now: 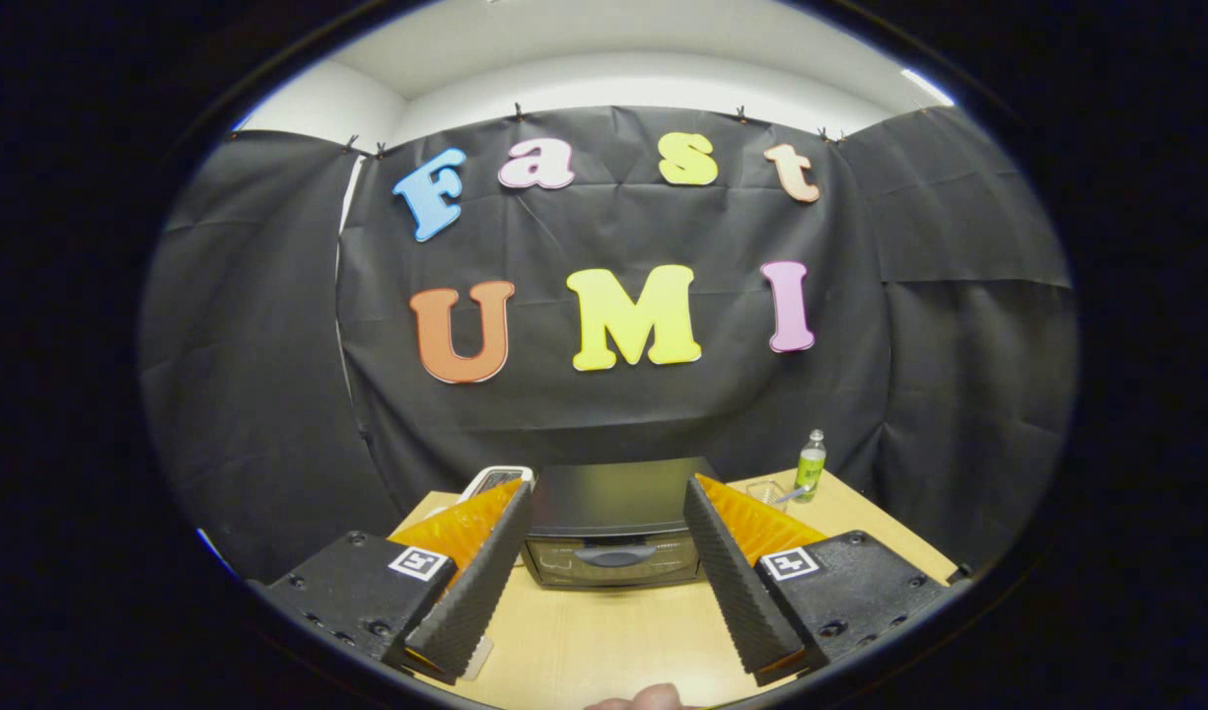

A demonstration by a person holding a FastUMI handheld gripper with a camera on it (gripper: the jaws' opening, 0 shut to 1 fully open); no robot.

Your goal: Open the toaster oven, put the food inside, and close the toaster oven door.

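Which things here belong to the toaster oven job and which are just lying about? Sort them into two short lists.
For the job:
black toaster oven, door shut, beyond the fingers
gripper, jaws open and empty

Lying about:
small green-labelled plastic bottle
clear glass dish beside the bottle
white tray-like object left of the oven

A small bottle [811, 463] with a pale cap is seen upright near the far right corner of the wooden table [604, 631], close against the black cloth wall [268, 414]. A clear container [767, 492] (contents cannot be told) is set just beside it.
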